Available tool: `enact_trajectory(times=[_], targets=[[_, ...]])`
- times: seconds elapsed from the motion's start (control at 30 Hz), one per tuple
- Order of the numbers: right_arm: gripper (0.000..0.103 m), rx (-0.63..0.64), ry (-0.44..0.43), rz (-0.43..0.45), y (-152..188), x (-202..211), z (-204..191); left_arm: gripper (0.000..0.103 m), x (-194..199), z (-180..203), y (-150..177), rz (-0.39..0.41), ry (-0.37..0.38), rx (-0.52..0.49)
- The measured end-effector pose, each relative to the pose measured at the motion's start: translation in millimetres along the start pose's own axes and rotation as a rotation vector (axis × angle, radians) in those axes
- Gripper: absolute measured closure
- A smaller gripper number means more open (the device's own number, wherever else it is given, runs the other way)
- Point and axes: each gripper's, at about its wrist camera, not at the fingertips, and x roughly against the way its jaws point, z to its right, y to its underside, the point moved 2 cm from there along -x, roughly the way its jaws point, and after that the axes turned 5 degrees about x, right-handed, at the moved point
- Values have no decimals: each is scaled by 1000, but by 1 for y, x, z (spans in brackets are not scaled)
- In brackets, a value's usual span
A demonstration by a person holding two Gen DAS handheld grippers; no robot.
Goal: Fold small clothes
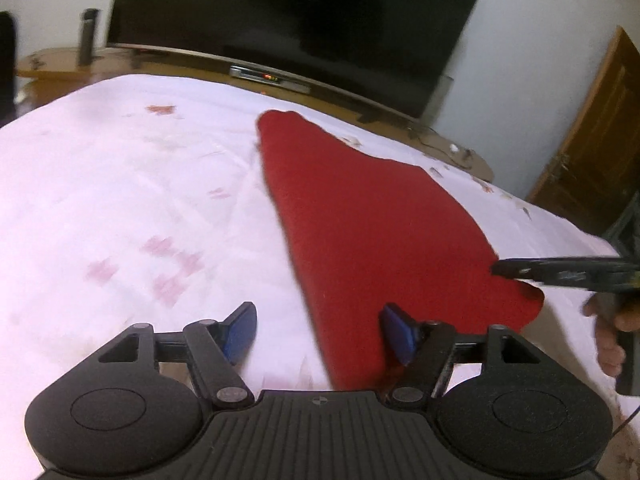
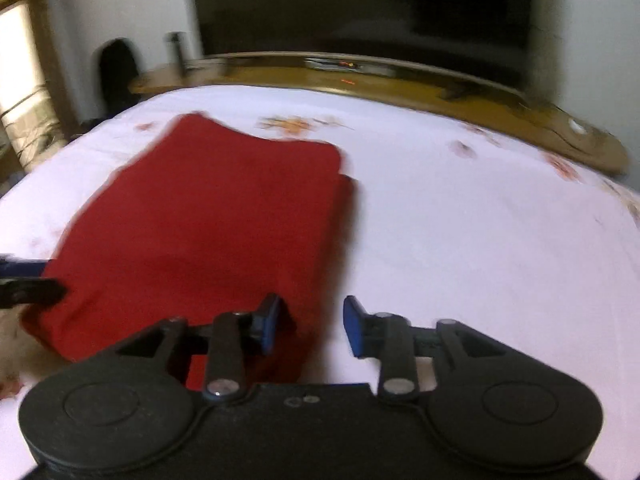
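Red cloth [image 1: 368, 216] lying flat on white sheet [image 1: 120, 184], folded lengthwise, long edges running away from both cameras; second layer showing along far right edge in right wrist view [image 2: 208, 216]. Sheet printed with faint pink and orange flower marks.

Left gripper [image 1: 318, 332] low over near end of cloth, blue pads spread wide, released, grasping nothing. Left pad [image 1: 240, 332] over bare sheet, right pad [image 1: 400, 332] over cloth; near left corner of cloth lying between the two. Contact with fabric not determinable.

Right gripper [image 2: 310, 328] likewise released, pads apart. Left pad [image 2: 269, 326] over cloth at near right corner, right pad [image 2: 354, 326] over sheet; cloth edge passing between. Nothing clamped. Same gripper visible from left wrist view as dark fingers at right edge [image 1: 560, 270], tip reaching near right corner of cloth, with part of holding hand [image 1: 608, 332] below. Left gripper seen in turn at left edge of right wrist view [image 2: 28, 280], at opposite near corner.

Both grippers at near end of cloth, one per corner, well apart from each other.

Beyond bed: wooden shelf [image 1: 68, 64] along foot, dark TV [image 1: 296, 24] above it, small box with red lights [image 1: 268, 77] beneath screen, dark cylinder [image 1: 88, 36] standing at left end of shelf. Wooden door [image 1: 592, 136] at right. Right wrist view blurred; fine detail not readable.
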Motion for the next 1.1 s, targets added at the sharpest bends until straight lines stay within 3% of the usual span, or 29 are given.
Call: enact_trajectory(times=[0.13,0.2,0.23,0.27,0.37,0.57,0.67,0.87,1.1], targets=[[63,-87,-76,115,19,62,5,32,46,16,22,53,-42,-4],[61,-119,-117,142,32,91,2,18,67,33,38,69,-64,-16],[53,-129,-122,161,40,106,-1,8,78,43,46,80,-78,-22],[41,-145,-119,172,49,121,-4,5,89,51,54,90,-85,-29],[19,-185,-109,206,74,163,-10,3,122,82,77,94,-96,-58],[1,-177,-39,224,120,233,-26,0,205,140,112,190,-117,-107],[1,-104,35,277,135,267,-38,0,237,158,126,226,-116,-111],[1,-87,72,331,149,315,-49,0,285,185,149,282,-94,-103],[1,-59,89,391,153,348,-58,0,313,205,159,337,-68,-118]])
